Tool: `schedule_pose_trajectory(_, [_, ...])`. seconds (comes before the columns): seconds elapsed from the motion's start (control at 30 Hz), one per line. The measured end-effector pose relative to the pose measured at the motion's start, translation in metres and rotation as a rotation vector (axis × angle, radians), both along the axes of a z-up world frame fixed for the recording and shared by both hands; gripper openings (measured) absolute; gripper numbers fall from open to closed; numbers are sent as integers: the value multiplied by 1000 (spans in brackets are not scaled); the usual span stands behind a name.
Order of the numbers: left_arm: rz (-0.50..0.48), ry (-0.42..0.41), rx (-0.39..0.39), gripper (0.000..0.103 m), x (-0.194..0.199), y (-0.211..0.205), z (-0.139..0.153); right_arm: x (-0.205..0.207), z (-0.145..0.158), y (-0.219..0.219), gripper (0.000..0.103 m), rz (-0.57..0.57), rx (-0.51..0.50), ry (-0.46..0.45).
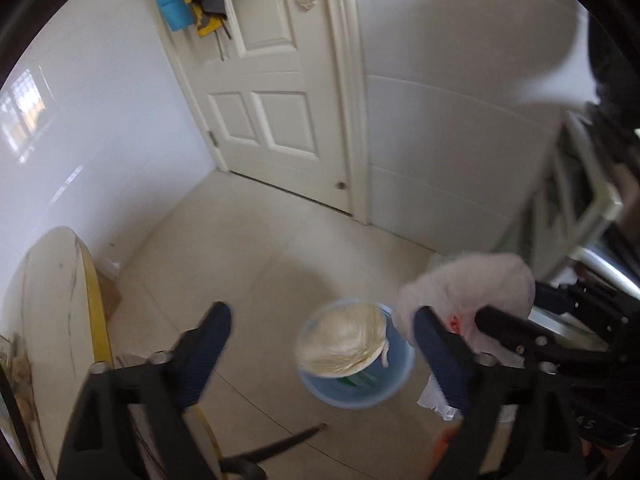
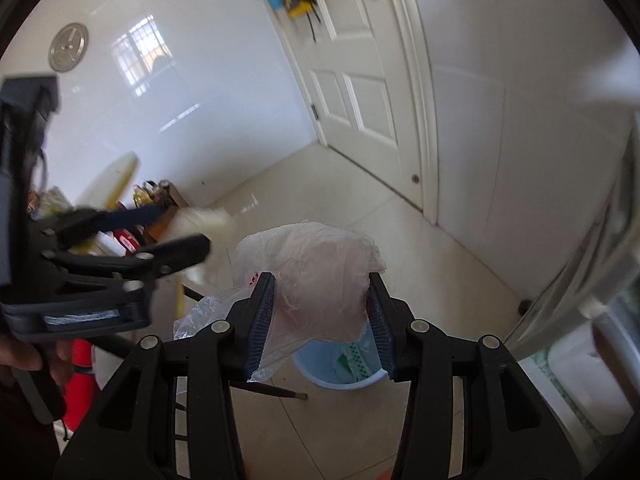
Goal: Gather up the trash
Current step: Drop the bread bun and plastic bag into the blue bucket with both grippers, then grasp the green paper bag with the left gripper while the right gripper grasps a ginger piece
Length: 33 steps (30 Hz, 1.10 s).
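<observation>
While the right tool (image 2: 322, 316) clamps a crumpled plastic bag (image 2: 320, 280) above the blue bin (image 2: 340, 368) on the floor, the left tool (image 1: 322, 354) gapes wide, a whitish wad (image 1: 344, 340) showing between its fingers.

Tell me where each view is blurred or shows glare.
Left wrist view: blue bin and plastic bag smeared by motion; window glare on the wall. Right wrist view: bag fairly sharp, left gripper blurred, window reflection on wall.
</observation>
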<state>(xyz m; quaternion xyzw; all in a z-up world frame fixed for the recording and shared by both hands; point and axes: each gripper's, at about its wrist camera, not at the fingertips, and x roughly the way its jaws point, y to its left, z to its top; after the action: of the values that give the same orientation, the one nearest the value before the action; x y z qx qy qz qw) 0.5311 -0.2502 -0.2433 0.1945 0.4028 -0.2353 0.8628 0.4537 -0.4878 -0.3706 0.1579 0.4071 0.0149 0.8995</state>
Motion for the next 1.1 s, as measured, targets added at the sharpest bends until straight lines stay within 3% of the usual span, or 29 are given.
schedule_pose_trajectory(0.13, [23,-8,11,92,18,-7,-10,20,-29,-4,44,-3,29,33])
schedule_pose_trajectory(0.33, [34,-38,29,92,27,-13,-4,35,-51,-3,60,-31,78,60])
schedule_pose_trajectory(0.43, [37,-52,19,92,-14,-14,9,30,-45,0,70,-24,82,60])
schedule_pose_trajectory(0.6, [32,-102,-28,92,-68,11,49,11,-13,6,78,-42,50,23])
schedule_pose_trajectory(0.77, [38,-166,-97,98,-131,70,94,-25,44,28,84,-35,5,-55])
schedule_pose_trajectory(0.93, [76,-239,-149,102,-185,142,132,-66,107,74,92,10,-67,-152])
schedule_pose_trajectory(1.1, [153,-284,-172,103,-224,220,147,-96,157,133,95,81,-120,-245])
